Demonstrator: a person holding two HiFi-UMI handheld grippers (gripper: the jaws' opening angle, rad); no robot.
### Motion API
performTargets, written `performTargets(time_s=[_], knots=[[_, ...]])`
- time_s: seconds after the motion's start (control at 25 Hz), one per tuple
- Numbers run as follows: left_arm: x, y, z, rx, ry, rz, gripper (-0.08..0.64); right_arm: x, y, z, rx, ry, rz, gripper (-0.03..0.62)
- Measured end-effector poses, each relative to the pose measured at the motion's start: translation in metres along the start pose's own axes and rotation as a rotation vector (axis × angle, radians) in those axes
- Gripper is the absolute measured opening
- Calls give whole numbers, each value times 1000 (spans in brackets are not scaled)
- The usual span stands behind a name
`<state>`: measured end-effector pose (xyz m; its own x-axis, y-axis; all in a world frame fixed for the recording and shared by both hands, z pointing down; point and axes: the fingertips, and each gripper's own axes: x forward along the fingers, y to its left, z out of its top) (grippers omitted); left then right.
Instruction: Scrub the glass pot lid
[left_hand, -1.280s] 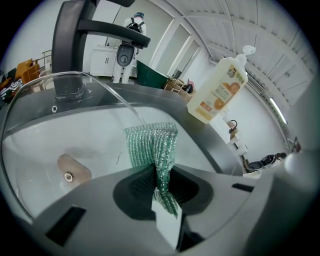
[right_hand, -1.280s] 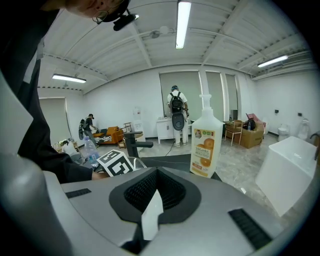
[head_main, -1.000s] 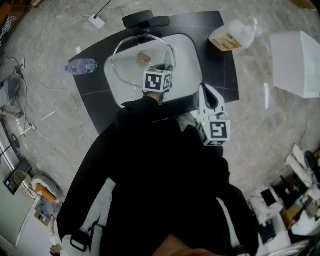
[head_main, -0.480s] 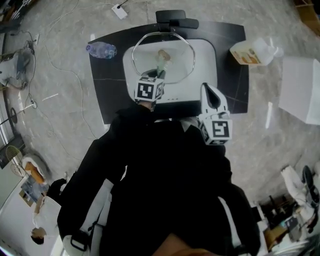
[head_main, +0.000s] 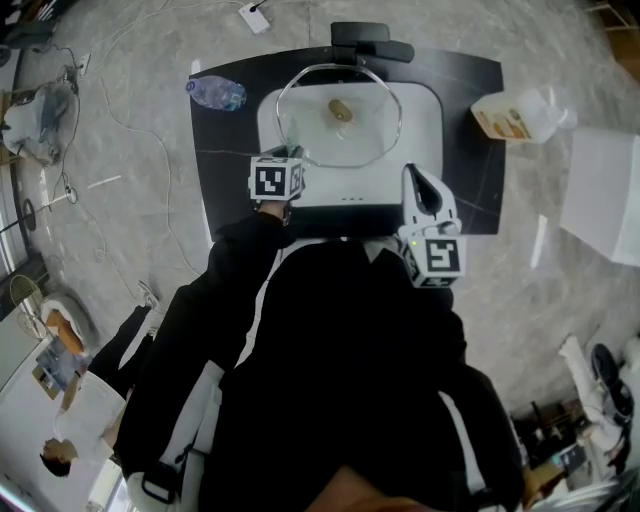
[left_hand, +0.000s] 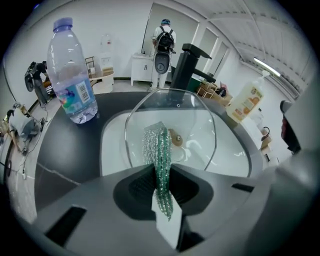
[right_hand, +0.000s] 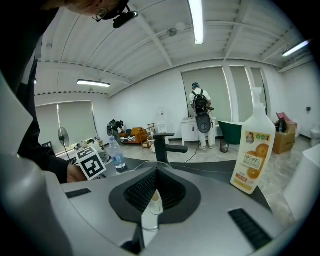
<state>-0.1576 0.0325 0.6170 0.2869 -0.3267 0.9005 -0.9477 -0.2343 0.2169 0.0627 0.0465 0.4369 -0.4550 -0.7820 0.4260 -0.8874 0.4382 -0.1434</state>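
Scrubbing is judged pending: scouring pad (left_hand: 157, 150) clamped in left tool (left_hand: 162, 197) must next be pressed onto glass lid (left_hand: 197, 125); right tool (right_hand: 150, 205) is held closed, empty.

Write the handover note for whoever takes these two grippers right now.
Left gripper: shut on a green-and-silver scrub pad, held at the near rim of the glass lid; whether they touch is unclear.
Right gripper: jaws together, nothing seen between them, parked by the sink's right edge, off the lid.
Lid lies in the white sink, knob up. Detergent bottle is right of the sink, water bottle left.
Done: pad in hand. No suds visible.
Left: scrub the lid, probably steadying it with the right.
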Motion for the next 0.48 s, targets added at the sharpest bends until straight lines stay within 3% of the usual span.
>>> performTargets(time_s=[0.12, 0.48], knots=[[9, 11, -8, -8, 43, 38, 58, 1, -2, 0, 11, 2, -5, -8], [45, 17, -27, -52, 132, 51, 58, -7, -21, -12, 4, 10, -52, -8]])
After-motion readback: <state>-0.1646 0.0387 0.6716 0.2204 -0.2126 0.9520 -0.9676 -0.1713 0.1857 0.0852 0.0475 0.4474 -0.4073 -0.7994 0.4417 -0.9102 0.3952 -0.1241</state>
